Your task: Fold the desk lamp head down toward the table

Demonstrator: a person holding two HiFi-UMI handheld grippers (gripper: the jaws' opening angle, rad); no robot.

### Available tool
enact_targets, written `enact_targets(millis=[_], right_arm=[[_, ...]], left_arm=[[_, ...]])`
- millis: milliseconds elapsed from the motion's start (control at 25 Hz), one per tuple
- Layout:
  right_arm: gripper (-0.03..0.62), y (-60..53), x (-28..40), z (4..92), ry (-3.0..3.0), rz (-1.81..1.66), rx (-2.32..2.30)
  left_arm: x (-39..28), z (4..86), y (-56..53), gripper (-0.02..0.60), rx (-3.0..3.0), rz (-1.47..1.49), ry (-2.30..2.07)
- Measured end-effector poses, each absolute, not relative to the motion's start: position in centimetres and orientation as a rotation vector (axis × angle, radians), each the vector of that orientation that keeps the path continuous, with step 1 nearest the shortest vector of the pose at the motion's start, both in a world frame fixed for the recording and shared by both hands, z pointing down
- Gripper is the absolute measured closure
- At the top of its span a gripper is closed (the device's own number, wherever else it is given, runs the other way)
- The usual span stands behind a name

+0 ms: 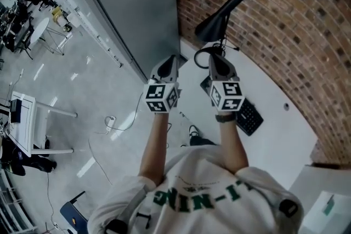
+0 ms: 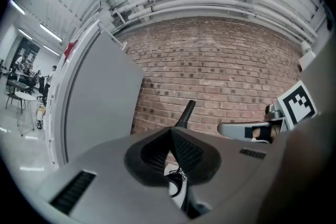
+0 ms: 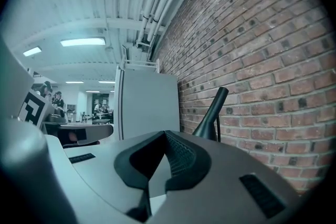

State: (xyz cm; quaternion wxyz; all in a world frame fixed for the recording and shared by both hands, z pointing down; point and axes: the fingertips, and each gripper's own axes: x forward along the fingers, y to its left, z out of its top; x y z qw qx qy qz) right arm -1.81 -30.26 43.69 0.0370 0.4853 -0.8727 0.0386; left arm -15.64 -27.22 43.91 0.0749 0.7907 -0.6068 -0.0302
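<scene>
Backdrop: brick wall (image 1: 274,19), white surface (image 1: 279,123).
Lamp (image 1: 216,22): back by wall, head up.
L gripper (image 1: 171,58), R gripper (image 1: 215,57): both clenched, empty, near lamp.
Risk: closed jaws shove lamp, it tips.

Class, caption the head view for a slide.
Shut, the left tongs and right tongs face the desk lamp by the brick wall.

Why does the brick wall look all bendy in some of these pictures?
Left gripper view: the wide lens bows the brick wall and ceiling pipes into curves, with black corners. Right gripper view: same bulge, a bluish tint, and the ceiling lights glare white. Head view: the bricks run straighter and the desk lamp looks sharp.
</scene>
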Motion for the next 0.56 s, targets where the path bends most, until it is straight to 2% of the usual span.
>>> enact_targets(millis=[320, 560], right_arm=[[0.591, -30.8, -1.9, 43.5, -2.706, 0.119, 1.498], [0.591, -31.8, 0.6, 44.6, -2.631, 0.197, 1.579]], left_arm=[[-16.6, 43.0, -27.0, 0.58, 2.379, -0.088, -1.894], [-15.9, 45.2, -27.2, 0.58, 2.369, -0.021, -1.846]])
